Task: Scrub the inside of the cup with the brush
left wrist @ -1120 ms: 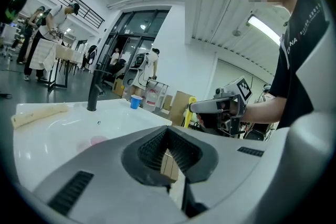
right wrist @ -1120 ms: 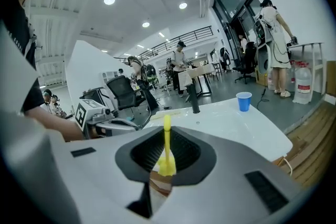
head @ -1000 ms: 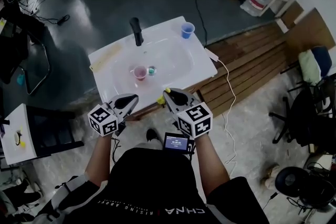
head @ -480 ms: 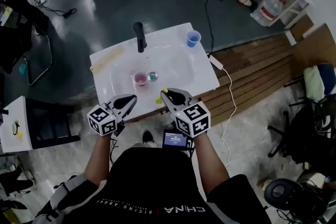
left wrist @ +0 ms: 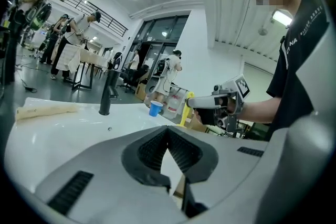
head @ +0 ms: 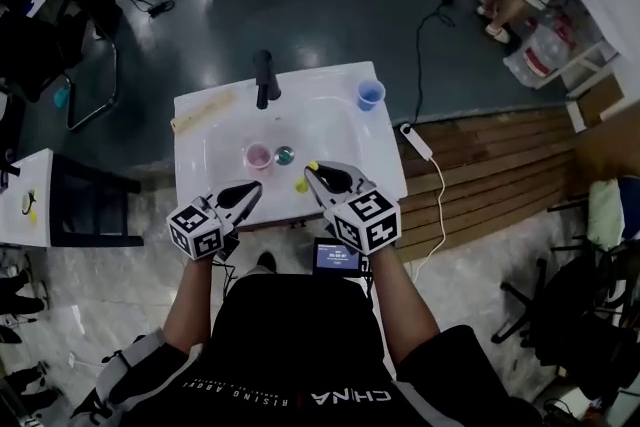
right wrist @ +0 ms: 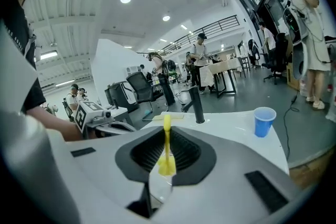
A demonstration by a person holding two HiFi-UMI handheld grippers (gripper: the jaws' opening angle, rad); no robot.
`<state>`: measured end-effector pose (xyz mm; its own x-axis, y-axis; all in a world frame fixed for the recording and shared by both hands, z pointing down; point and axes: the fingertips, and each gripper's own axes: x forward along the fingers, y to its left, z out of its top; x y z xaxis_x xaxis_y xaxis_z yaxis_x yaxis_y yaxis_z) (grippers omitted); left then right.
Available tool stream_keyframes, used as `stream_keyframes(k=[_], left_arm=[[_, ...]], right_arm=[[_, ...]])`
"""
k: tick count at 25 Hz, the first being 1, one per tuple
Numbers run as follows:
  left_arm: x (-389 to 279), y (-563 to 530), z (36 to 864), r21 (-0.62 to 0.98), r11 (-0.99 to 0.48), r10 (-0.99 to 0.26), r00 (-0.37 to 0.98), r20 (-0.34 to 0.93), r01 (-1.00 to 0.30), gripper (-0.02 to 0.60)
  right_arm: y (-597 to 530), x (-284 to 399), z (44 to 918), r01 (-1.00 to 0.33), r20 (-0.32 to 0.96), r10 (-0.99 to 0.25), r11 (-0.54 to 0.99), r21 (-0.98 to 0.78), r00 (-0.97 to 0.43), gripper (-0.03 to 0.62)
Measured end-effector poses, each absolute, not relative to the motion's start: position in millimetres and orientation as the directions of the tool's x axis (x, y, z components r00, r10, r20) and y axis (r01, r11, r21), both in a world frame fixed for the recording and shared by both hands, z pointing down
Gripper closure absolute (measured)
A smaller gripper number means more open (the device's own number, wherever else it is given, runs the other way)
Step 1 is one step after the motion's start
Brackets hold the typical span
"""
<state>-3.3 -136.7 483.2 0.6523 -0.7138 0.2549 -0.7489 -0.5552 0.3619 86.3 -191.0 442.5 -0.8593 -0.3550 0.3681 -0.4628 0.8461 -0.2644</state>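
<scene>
The right gripper (head: 318,177) is clamped on the one yellow brush (right wrist: 167,160), across the basin from the black faucet (head: 264,78). The brush's long axis runs along the jaws and points roughly toward the faucet. The left gripper (head: 248,192), jaws pressed together on nothing, sits beside it.

There are two cups. A pink cup (head: 258,156) stands in the white sink (head: 195,165) basin on the person's side of the faucet, its contents unclear. A blue cup (head: 370,95) stands on the rim to the faucet's right.

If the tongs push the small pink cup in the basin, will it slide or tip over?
The pink cup looks small, so it is probably light. It seems to stand upright on the smooth, curved basin, so a push may slide it. If tipped, its round wall would likely roll.
</scene>
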Motion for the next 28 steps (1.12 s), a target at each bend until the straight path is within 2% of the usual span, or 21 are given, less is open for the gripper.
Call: stream_keyframes(k=[12, 28], left_arm=[[11, -133, 493, 0.338, -0.44, -0.794, 0.536, 0.286, -0.832, 0.577], [17, -129, 493, 0.318, -0.413, -0.796, 0.508, 0.329, -0.853, 0.577]], right_arm=[[-203, 93, 451, -0.345, 0.344, -0.242, 0.896, -0.28, -0.907, 0.554], [-201, 104, 450, -0.317, 0.329, -0.215, 0.9, -0.298, -0.92, 0.554]])
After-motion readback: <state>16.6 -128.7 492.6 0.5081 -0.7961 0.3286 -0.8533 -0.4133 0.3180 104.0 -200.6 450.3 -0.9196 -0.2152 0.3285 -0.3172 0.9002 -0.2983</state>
